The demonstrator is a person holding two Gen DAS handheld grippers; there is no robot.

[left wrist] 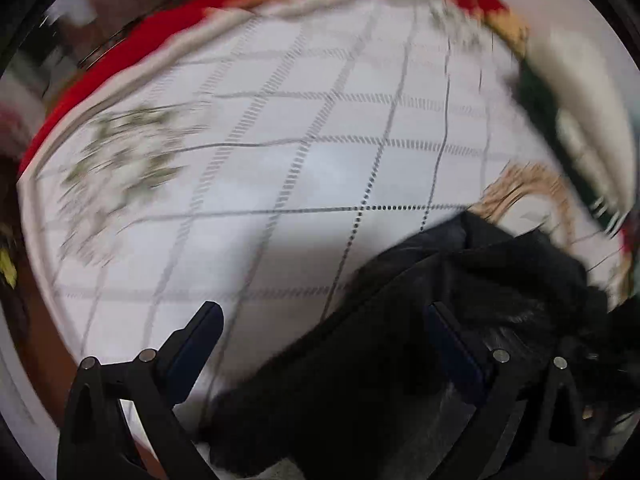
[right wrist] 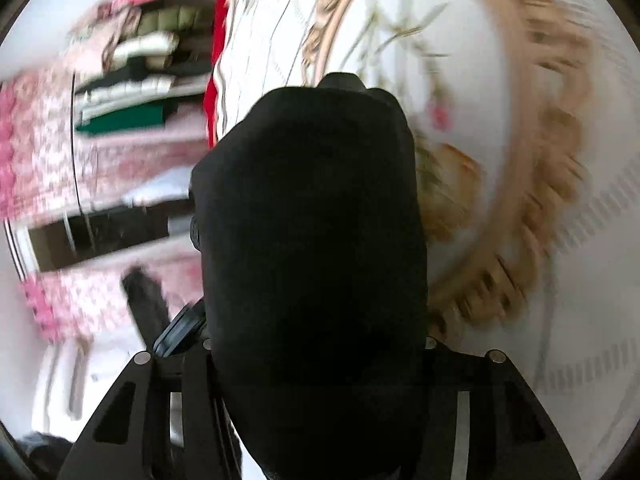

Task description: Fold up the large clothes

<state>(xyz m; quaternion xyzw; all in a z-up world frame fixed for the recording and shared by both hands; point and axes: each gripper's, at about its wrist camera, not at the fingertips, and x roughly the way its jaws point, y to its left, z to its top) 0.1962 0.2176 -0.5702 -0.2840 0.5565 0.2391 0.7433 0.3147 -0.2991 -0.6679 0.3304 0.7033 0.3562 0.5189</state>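
Through the left wrist camera I saw my left gripper [left wrist: 324, 340] pointing steeply down at a white quilted cover [left wrist: 280, 168] crossed by a grid of dotted grey lines. Its jaws stood wide apart; one finger [left wrist: 196, 344] hung over bare cover, while the other finger [left wrist: 456, 344] showed against the black garment [left wrist: 400, 340]. The dark cloth reached in between the two fingers from the lower right, but neither pad pressed on it that I could see. A blurred floral print [left wrist: 120, 160] marked the cover to the left, a red edge [left wrist: 132, 44] ran around its far side, and a tan braided ring pattern [left wrist: 524, 188] showed just past the garment's upper edge.

In the right wrist view the same black garment [right wrist: 316, 220] filled the middle of the picture, bunched thick over my right gripper [right wrist: 316, 336] and hiding its fingertips. The linkage arms sat partly spread on either side of the bundle, and the cloth lay between them; whether the pads were squeezing it I could not tell. Behind it lay the white cover with the tan ring, and off to the left a stack of folded clothes [right wrist: 132, 88] stood beside pink patterned fabric [right wrist: 44, 152]. Both views were smeared by motion blur.
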